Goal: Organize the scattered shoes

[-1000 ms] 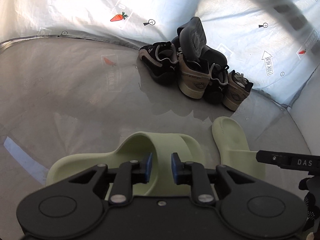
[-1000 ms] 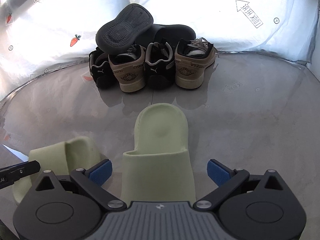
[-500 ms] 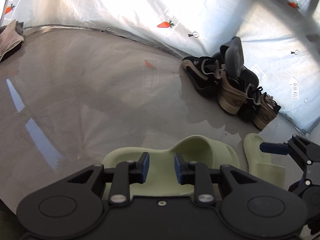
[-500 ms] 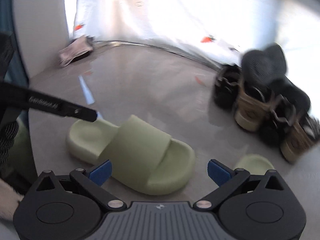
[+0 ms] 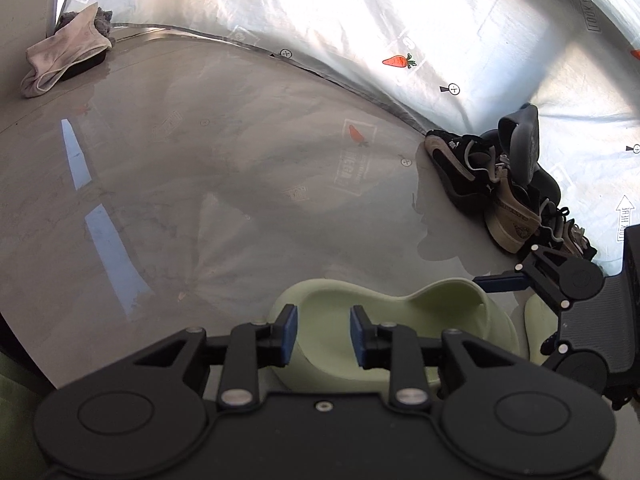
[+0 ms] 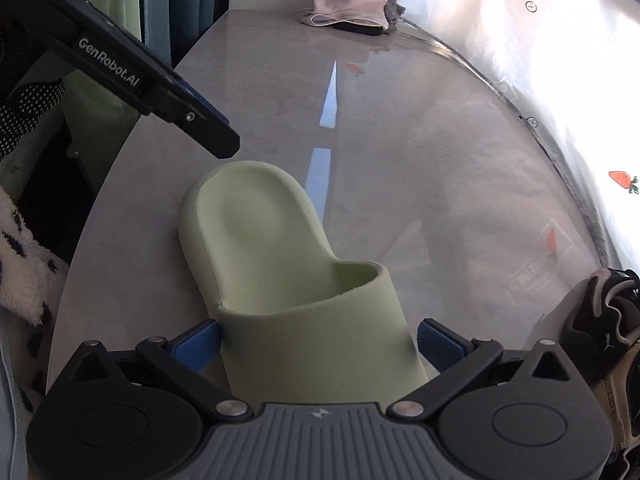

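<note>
Setting: grey glossy tabletop (image 5: 208, 200) backed by a crinkled silver sheet (image 5: 360, 20) printed with carrots and arrows; a pale cloth (image 5: 64, 58) lies on a dark item at the far corner.
Arranged shoes: a cluster of dark and tan sneakers (image 5: 492, 192) against the sheet, with a grey slide (image 5: 524, 144) propped on top.
Task item: green slide (image 6: 296, 280), soft moulded foam, one-piece strap, smooth heel cup, lying flat on the tabletop near its front edge, well apart from the cluster.
Second green slide: a small part (image 5: 536, 328) shows just beside the first, largely hidden behind the right gripper.
Right gripper (image 6: 320, 344): jaws spread wide, straddling the strap end of the slide; the left pad looks to touch the strap edge, the other stands clear. Not gripping.
Left gripper (image 5: 322, 340): jaws narrow, parted, nothing between the pads; it hovers over the heel of the slide.
Step in hand: judged to be the grasp of a green slide.
Next move: closing squarely across the strap, then carrying to the cluster; foam may squash and slip.
</note>
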